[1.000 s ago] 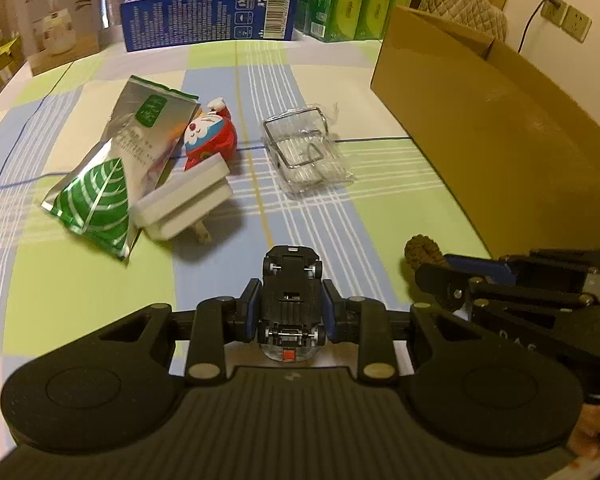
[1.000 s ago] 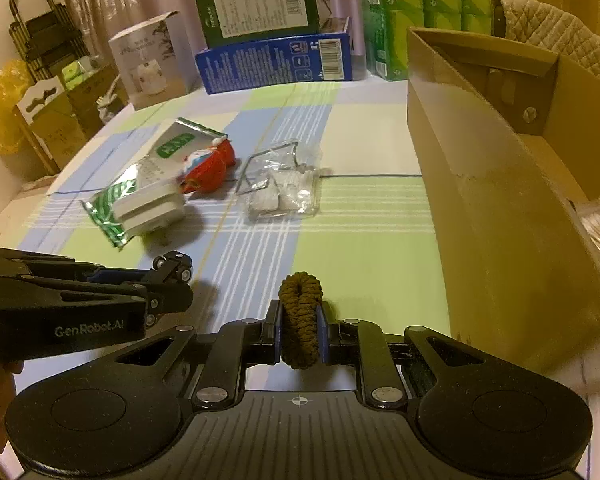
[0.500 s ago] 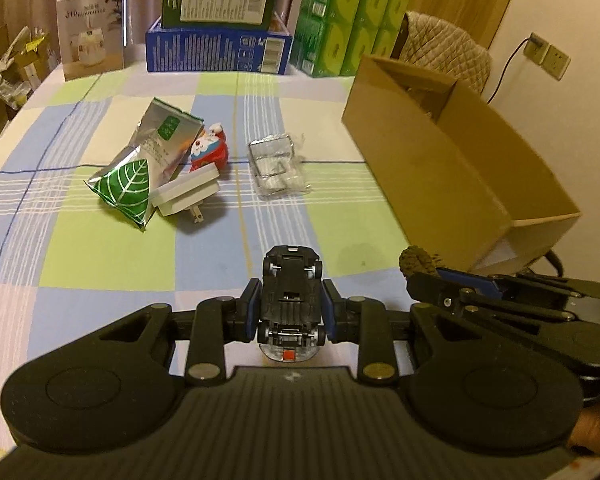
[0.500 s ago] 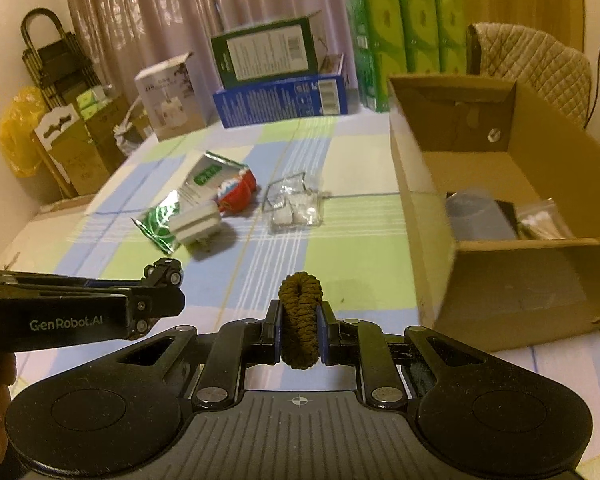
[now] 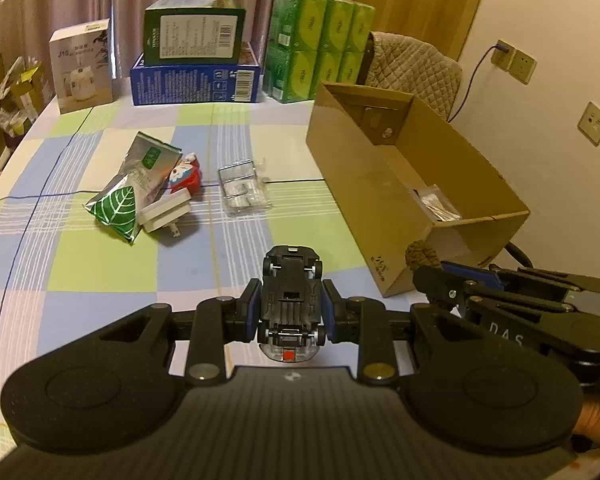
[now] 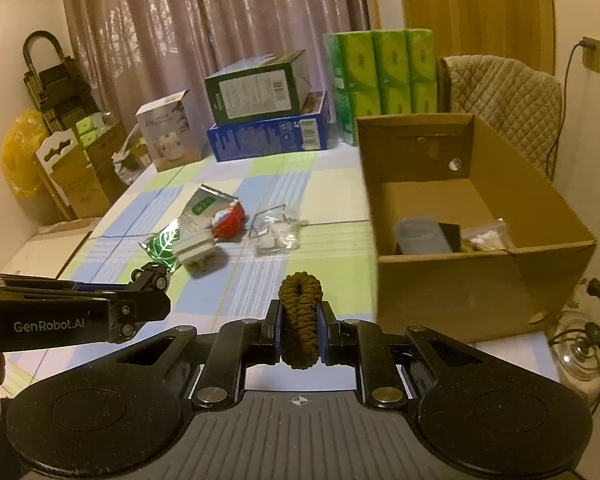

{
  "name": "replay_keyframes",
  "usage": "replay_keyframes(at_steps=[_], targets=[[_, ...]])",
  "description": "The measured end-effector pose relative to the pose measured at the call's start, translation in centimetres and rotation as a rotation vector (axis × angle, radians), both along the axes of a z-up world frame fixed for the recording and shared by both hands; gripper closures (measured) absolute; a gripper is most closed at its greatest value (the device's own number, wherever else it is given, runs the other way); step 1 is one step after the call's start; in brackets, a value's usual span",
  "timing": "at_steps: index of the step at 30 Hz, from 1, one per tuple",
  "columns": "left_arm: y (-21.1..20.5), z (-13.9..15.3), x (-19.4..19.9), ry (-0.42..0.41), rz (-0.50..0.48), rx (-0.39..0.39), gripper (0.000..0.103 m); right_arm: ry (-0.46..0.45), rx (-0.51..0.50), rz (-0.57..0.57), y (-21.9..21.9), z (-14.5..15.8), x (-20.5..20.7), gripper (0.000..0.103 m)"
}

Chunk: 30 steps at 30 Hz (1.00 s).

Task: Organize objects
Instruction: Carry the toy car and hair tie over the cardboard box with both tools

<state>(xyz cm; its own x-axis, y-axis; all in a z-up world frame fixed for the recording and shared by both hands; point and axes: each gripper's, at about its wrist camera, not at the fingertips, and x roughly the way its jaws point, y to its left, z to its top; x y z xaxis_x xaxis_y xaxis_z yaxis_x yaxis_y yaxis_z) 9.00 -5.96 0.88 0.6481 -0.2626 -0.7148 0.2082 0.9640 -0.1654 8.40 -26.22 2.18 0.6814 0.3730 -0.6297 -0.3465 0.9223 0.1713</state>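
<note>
**Both claws loaded above the checked tabletop**

The left claw (image 5: 291, 312) was clenched on a black toy car (image 5: 291, 300), held belly-up between its blue pads with the wheels and chassis facing the camera. The right claw (image 6: 299, 330) gripped a brown braided hair tie (image 6: 300, 318), pinched upright so its loop stood above the fingers. Both were raised over the near part of the tabletop (image 5: 80, 264), which was covered by a cloth of blue, green and pale squares, and the right claw sat just beside the near corner of the open cardboard box (image 6: 480, 292).

Inside the box lay a grey translucent cup (image 6: 420, 236), a dark object and a clear bag of cotton swabs (image 6: 486, 238). Farther out on the cloth were a silver-and-green leaf-print pouch (image 5: 128, 196), a white plug adapter (image 5: 166, 212) touching it, a red-and-white figurine (image 5: 186, 174) behind the adapter, and, apart to the right, a clear plastic packet (image 5: 244, 192). Stacked cartons and green tissue packs (image 5: 320, 48) lined the far edge.
</note>
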Motion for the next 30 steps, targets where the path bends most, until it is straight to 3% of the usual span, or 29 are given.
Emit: replay_keyframes(at_steps=[14, 30], targets=[[-3.7, 1.7, -0.2, -0.023, -0.077, 0.002, 0.077, -0.027, 0.014, -0.074, -3.8, 1.6, -0.2, 0.089], [-12.0, 3.2, 4.9, -0.039, -0.221, -0.028, 0.077, -0.075, 0.011, -0.206, -12.1, 4.3, 4.9, 0.089]])
